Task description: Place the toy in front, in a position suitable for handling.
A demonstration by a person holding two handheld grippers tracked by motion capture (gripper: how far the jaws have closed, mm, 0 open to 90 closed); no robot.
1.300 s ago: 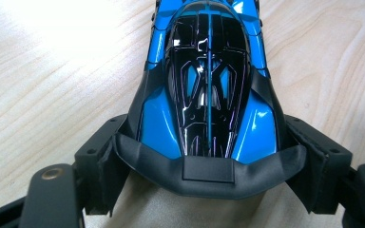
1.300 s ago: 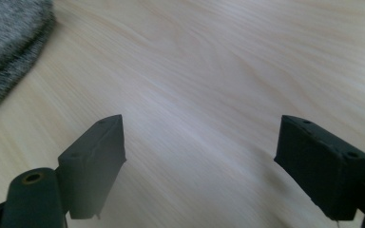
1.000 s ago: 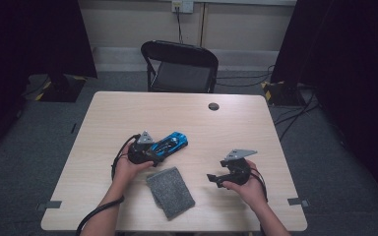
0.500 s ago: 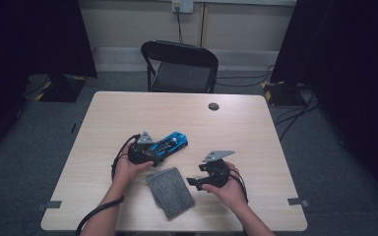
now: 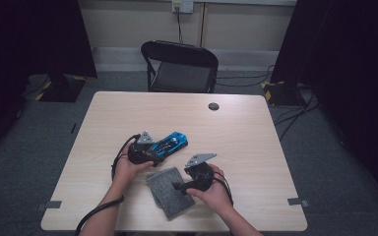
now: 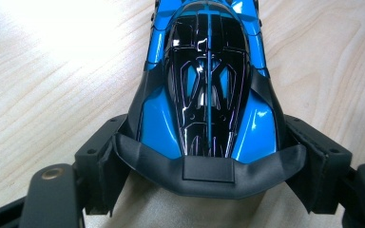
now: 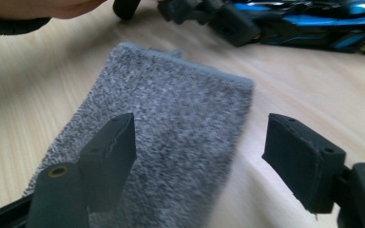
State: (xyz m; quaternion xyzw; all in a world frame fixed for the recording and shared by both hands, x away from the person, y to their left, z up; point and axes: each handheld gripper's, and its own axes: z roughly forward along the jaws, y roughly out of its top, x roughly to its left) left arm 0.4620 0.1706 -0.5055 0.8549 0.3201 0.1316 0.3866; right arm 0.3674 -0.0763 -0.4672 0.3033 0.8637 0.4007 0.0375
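Observation:
A glossy blue and black toy car [image 5: 173, 142] [image 6: 209, 71] rests on the table left of centre. My left gripper [image 5: 153, 154] [image 6: 209, 137] is shut on one end of it, with a pad pressed to each side. A grey fuzzy cloth [image 5: 165, 196] [image 7: 171, 118] lies flat near the front edge. My right gripper [image 5: 178, 187] [image 7: 204, 130] hovers low over the cloth's right edge. Its jaws have just been closing a little but stand open, gripping nothing; one jaw is over the cloth and the other over bare wood. The car [image 7: 313, 21] and left gripper [image 7: 204, 12] lie beyond the cloth.
The light wooden table [image 5: 256, 147] has a small black round cap [image 5: 213, 106] near its far edge. A black folding chair [image 5: 179, 66] stands behind the table. Cables run over the carpet at the back right.
My right hand has slid left across the table, from the bare wood on the right to the cloth's right edge. The left hand and the car have stayed put.

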